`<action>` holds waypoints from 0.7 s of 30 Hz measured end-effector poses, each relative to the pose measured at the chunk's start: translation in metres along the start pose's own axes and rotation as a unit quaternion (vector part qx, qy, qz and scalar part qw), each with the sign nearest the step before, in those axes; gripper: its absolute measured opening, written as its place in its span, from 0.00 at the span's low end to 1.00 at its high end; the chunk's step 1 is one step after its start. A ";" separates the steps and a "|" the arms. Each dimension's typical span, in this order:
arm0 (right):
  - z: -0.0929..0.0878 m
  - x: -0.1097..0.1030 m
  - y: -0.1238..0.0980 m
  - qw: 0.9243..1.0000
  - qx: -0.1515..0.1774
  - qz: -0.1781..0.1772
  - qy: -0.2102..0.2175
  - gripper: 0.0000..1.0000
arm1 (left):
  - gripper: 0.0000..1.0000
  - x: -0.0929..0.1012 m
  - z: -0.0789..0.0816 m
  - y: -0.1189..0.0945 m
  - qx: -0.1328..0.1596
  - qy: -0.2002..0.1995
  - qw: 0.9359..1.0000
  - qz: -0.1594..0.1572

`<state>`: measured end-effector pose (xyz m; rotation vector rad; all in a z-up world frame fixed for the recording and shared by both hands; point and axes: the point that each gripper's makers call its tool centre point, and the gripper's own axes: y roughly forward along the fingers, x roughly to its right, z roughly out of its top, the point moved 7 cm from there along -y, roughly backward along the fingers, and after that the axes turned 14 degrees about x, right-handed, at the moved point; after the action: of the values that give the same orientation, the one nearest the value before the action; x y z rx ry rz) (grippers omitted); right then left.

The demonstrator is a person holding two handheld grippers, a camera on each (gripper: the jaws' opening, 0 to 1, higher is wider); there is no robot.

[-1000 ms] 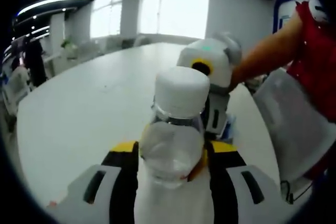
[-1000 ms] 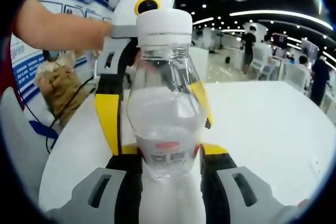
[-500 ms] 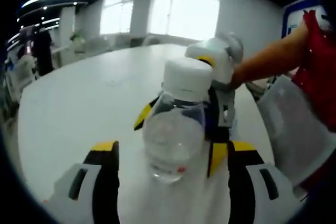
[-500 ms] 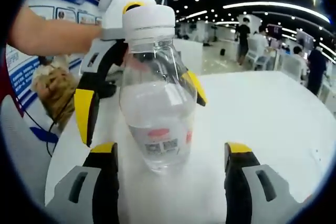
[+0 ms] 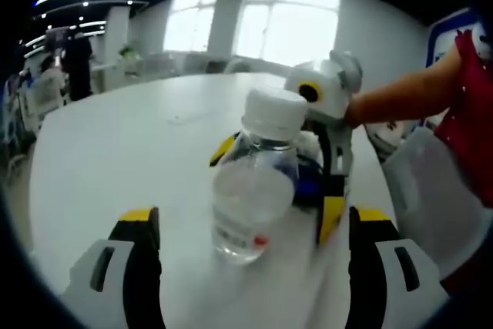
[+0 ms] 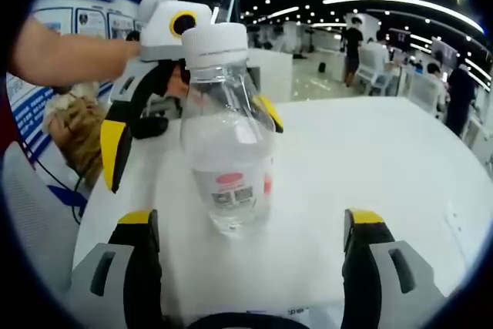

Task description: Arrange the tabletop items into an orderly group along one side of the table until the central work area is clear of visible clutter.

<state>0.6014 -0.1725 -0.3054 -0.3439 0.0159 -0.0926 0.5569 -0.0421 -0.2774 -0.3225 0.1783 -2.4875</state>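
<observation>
On the white table a clear water bottle with a white cap stands upright, and everything else sits around it. To the bottle's left in the left gripper view, one yellow-tipped jaw of the left gripper rises well clear of the plastic; its other jaw stands equally clear on the bottle's right, so this tool is released and holds nothing. Just behind the bottle and to its right, the right gripper faces this way, its yellow-padded jaws spread to either side of the bottle, held by a person's bare forearm beside a red garment.

From the right gripper view, the bottle stands on the table between the wide-apart jaws of the right gripper, touching neither. Left of the bottle and just behind it, the left gripper hangs with its jaws parted, a forearm leading to it. Right of the bottle, far beyond the table, people stand among white chairs.
</observation>
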 end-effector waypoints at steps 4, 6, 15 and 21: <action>0.004 -0.001 -0.008 1.000 0.002 -0.004 -0.004 0.98 | 0.99 0.002 0.002 -0.006 0.008 -0.003 1.000 0.007; 0.005 -0.002 -0.013 1.000 0.003 -0.006 -0.005 0.98 | 0.99 0.007 0.004 -0.008 0.012 -0.001 1.000 0.009; 0.015 -0.005 -0.034 1.000 0.009 -0.015 -0.013 0.96 | 0.99 0.013 0.012 -0.023 0.024 0.002 0.999 0.028; 0.019 -0.008 -0.051 0.999 0.013 -0.025 -0.019 0.95 | 0.99 0.023 0.015 -0.036 0.034 -0.002 0.998 0.047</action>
<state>0.5900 -0.2132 -0.2700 -0.3209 -0.0312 -0.1348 0.5232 -0.0277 -0.2513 -0.2831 0.1040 -2.3938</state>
